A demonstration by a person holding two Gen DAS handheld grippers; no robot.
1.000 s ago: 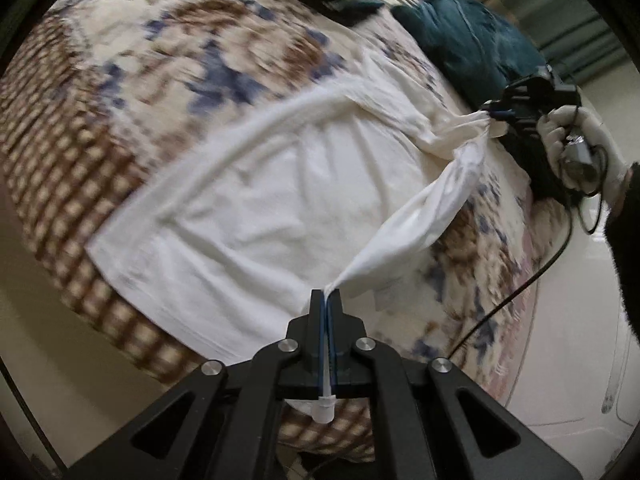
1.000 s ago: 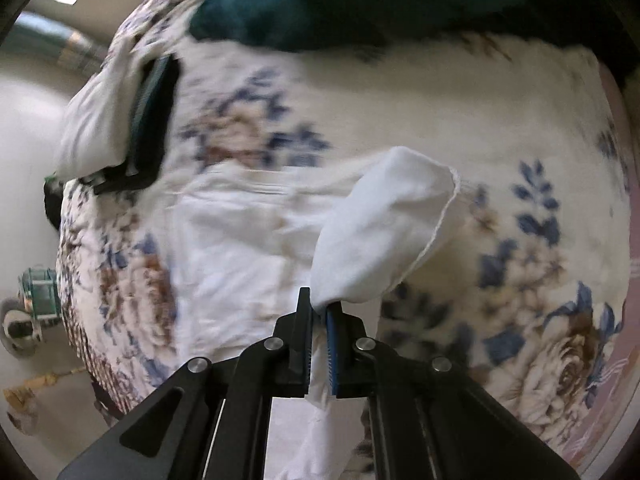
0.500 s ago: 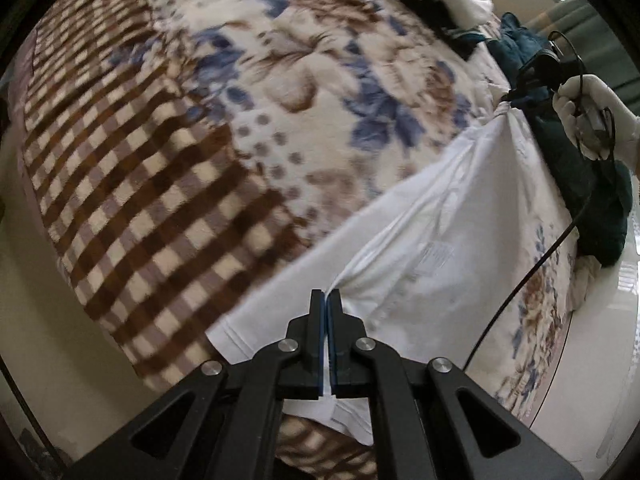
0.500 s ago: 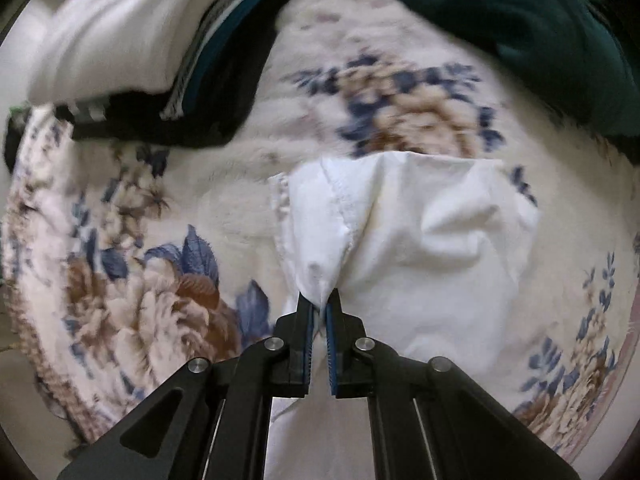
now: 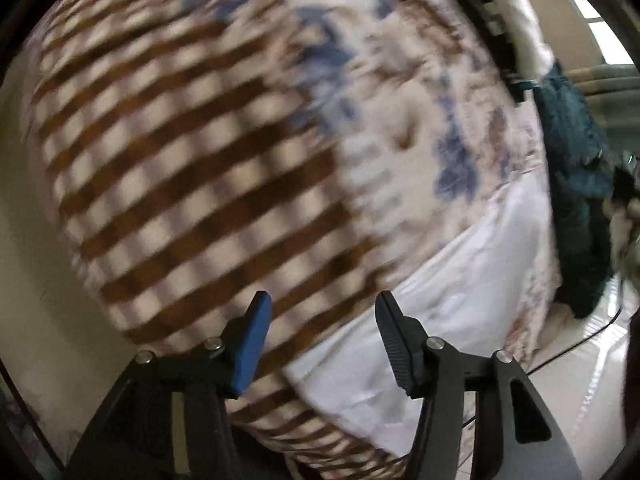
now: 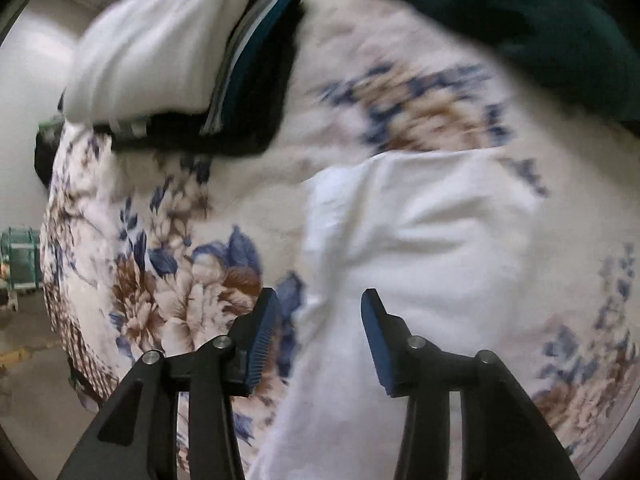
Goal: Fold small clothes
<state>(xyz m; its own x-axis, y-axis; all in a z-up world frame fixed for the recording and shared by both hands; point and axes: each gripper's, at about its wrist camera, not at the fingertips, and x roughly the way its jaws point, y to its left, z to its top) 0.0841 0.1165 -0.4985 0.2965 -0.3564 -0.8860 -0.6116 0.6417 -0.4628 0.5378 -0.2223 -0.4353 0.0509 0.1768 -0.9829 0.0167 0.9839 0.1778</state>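
Note:
A white garment (image 5: 460, 296) lies folded flat on the blanket-covered bed, at the lower right of the left wrist view. My left gripper (image 5: 322, 308) is open and empty, just above the garment's near left edge. In the right wrist view the same white garment (image 6: 420, 240) lies spread under and ahead of my right gripper (image 6: 316, 304), which is open and empty over its left edge. Both views are blurred by motion.
The bed has a floral and brown-checked blanket (image 5: 192, 152). A stack of folded clothes, white over black (image 6: 192, 64), lies at the far side. A dark teal garment (image 6: 520, 12) lies heaped beside it, also in the left wrist view (image 5: 576, 184). Floor lies past the bed's edges.
Both grippers held the white garment shut, carried its edge across and laid it down folded. Both have now opened and let go of it.

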